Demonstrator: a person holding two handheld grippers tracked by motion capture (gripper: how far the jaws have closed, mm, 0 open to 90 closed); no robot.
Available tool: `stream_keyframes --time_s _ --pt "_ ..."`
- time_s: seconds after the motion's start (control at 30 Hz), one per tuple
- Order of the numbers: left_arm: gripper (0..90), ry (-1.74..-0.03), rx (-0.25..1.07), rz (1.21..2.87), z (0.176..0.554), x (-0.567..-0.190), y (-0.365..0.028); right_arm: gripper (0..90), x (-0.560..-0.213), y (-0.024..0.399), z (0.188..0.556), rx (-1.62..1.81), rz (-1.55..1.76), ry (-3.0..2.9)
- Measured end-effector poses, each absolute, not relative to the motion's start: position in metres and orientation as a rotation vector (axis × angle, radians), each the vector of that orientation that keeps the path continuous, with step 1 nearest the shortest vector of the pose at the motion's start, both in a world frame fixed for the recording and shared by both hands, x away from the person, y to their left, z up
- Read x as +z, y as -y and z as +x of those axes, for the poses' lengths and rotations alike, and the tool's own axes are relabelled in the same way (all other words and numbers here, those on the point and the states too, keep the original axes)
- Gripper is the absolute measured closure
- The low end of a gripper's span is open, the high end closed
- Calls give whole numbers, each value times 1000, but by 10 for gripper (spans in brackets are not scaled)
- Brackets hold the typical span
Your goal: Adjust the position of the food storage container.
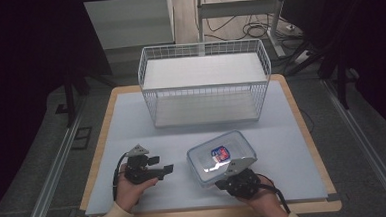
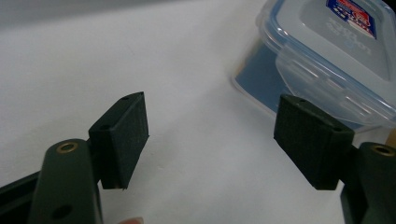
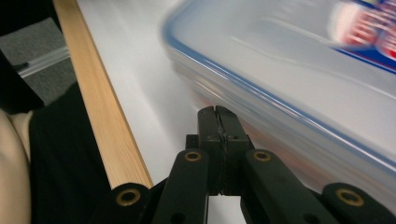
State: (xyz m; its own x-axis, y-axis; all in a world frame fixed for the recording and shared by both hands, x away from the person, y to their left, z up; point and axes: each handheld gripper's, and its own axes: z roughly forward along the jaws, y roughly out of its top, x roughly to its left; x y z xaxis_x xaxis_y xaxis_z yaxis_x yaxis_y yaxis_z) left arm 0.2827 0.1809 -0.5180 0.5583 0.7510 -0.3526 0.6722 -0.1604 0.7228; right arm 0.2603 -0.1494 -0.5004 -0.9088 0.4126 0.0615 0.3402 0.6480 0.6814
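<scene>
High view: a clear plastic food container [image 1: 222,157] with a blue-sealed snap lid lies flat on the white-covered worktop [image 1: 131,121], near its front edge. Its near right corner is hidden behind the grey plate of the right hand-held gripper [image 1: 232,175], so whether that gripper touches the box cannot be told. In the right gripper view the container [image 3: 299,74] is smeared by motion blur and cut off at the top and right, its red-and-blue label unreadable; the right hand-held gripper [image 3: 218,122] has its jaws pressed together with nothing between them, just beside the box wall. The left hand-held gripper [image 1: 165,169] points toward the container from the left, jaws spread and empty; in its own view the left hand-held gripper [image 2: 210,135] frames bare worktop, with the container [image 2: 327,56] cropped at the right. A white wire basket [image 1: 204,83] stands at the back, well apart. The container's long axis runs from near left to far right, lid upward.
</scene>
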Motion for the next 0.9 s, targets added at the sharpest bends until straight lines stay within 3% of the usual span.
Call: stream_keyframes --time_s 0.9 --pt "259 -1157 108 1890 283 -519 -182 896 -513 91 274 1072 628 -2656"
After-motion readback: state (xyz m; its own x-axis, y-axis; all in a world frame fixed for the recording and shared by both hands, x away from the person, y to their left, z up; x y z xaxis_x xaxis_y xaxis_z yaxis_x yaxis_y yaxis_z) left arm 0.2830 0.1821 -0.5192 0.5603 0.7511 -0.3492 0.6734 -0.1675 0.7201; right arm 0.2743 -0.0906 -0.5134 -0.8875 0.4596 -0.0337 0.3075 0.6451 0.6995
